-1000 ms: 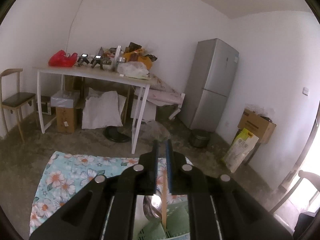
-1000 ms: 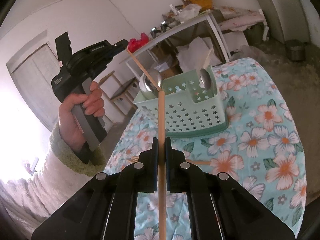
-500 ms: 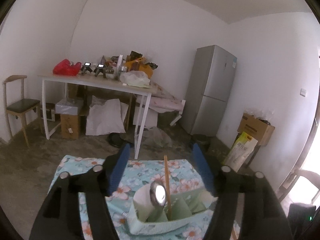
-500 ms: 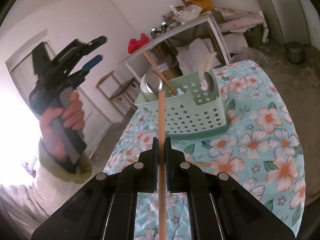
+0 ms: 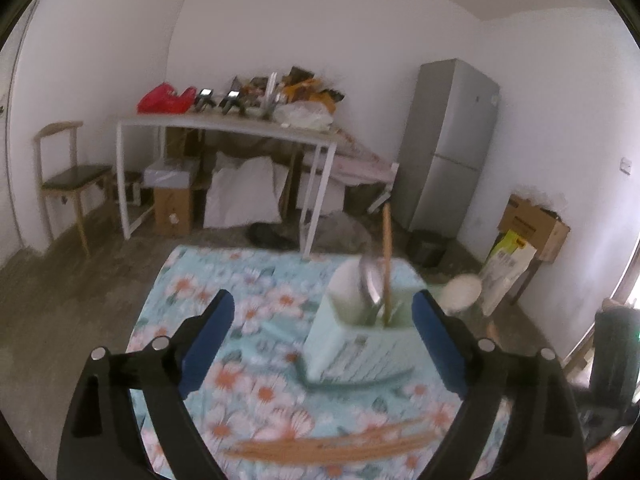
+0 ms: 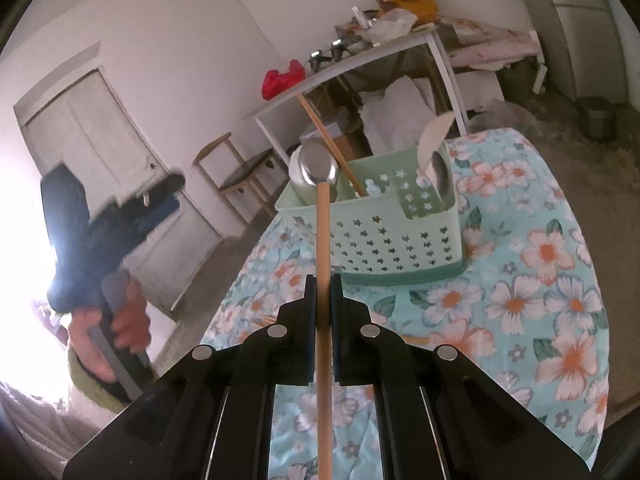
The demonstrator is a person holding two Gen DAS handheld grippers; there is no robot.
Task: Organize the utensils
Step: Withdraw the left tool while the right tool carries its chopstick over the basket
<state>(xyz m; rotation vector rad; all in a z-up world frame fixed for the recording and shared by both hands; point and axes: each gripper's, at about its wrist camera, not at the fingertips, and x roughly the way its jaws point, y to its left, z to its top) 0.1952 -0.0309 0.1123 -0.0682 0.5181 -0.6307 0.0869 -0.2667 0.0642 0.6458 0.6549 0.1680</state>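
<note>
A mint-green star-punched basket [image 6: 400,236] stands on the floral cloth [image 6: 552,280], holding metal spoons [image 6: 318,166], a white scoop and one leaning wooden chopstick [image 5: 386,264]. My right gripper [image 6: 323,284] is shut on another wooden chopstick [image 6: 323,224], whose tip points at the basket's near-left corner. My left gripper [image 5: 324,308] hovers short of the basket [image 5: 360,348]. Its jaws are opening wide and nothing is gripped between the blue pads [image 5: 212,332]. Several loose chopsticks [image 5: 340,442] lie on the cloth below it.
A person's hand [image 6: 120,328] holds the blurred left gripper at the table's left side. Behind stand a cluttered white table [image 5: 224,128], a wooden chair [image 5: 68,176], a grey fridge [image 5: 448,148], cardboard boxes [image 5: 536,228] and a small bin. The cloth's edges drop to a bare floor.
My left gripper let go of its chopstick, which now stands in the basket. The gripper opened wide, drew back from the basket and sank. My right gripper kept still with its chopstick.
</note>
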